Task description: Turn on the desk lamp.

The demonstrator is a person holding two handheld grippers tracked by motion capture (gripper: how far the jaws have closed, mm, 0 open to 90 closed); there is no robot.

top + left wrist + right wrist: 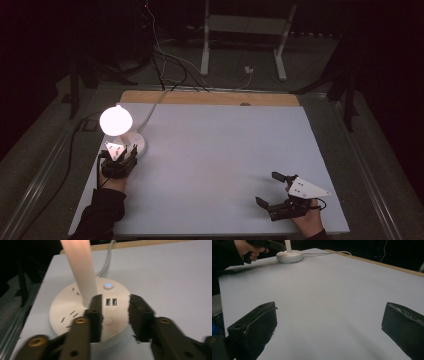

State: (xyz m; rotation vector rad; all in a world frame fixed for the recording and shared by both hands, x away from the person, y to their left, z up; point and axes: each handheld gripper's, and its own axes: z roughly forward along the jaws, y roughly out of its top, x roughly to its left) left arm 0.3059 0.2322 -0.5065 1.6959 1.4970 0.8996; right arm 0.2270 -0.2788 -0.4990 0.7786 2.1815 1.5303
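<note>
White lamp base [82, 312], round and plastic, is seen at the left side of the grey table mat [225, 150], with the lit lamp head [116, 120] glowing above it and its cord [152, 107] led off the far edge. A blue-lit button [108, 285], two USB ports [111, 302] and socket slots are seen on the base top, plus a plain round button [108, 321] near the front rim. The left gripper [115, 315] is held over that front rim, jaws part open and straddling the round button, nothing clamped; contact with the base cannot be told. Placement is judged as lined up for a press on a control, likely the lamp switch. The right gripper [274, 189] is parked near the table's near right corner, well apart from the lamp, jaws wide open and empty, apparently kept out of the way. In the right gripper view, the left hand [249, 248] is seen far off beside the base.
</note>
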